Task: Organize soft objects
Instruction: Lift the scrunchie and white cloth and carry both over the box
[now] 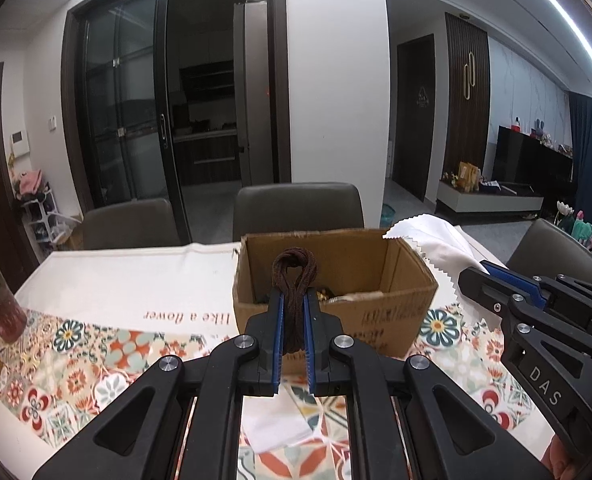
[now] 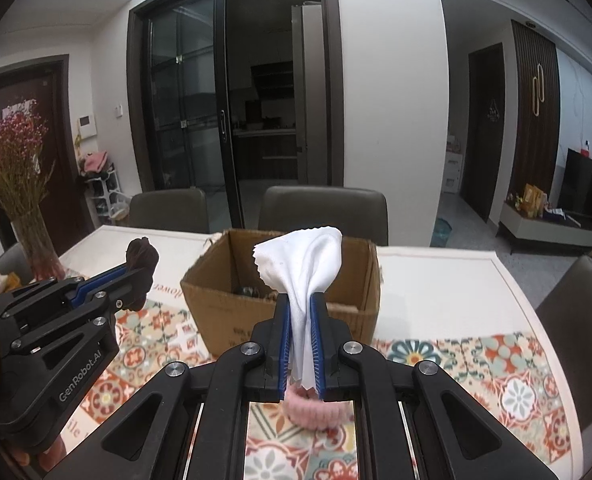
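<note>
Left hand-held gripper [image 1: 293, 312] pinching limp dark brown cord bundle [image 1: 294, 276] mid-loop; right hand-held gripper [image 2: 300, 320] pinching light white zigzag-edged cloth [image 2: 306, 260], bunched middle, likely slippery.

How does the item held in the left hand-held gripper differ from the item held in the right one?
The left hand-held gripper holds a dark brown cord; the right hand-held gripper holds a white cloth. The cord is a thin, looped bundle of strands, while the cloth is a flat sheet with zigzag edges, bunched and fanning out above the jaws. Both are soft, pinched upright, in front of the cardboard box.
</note>
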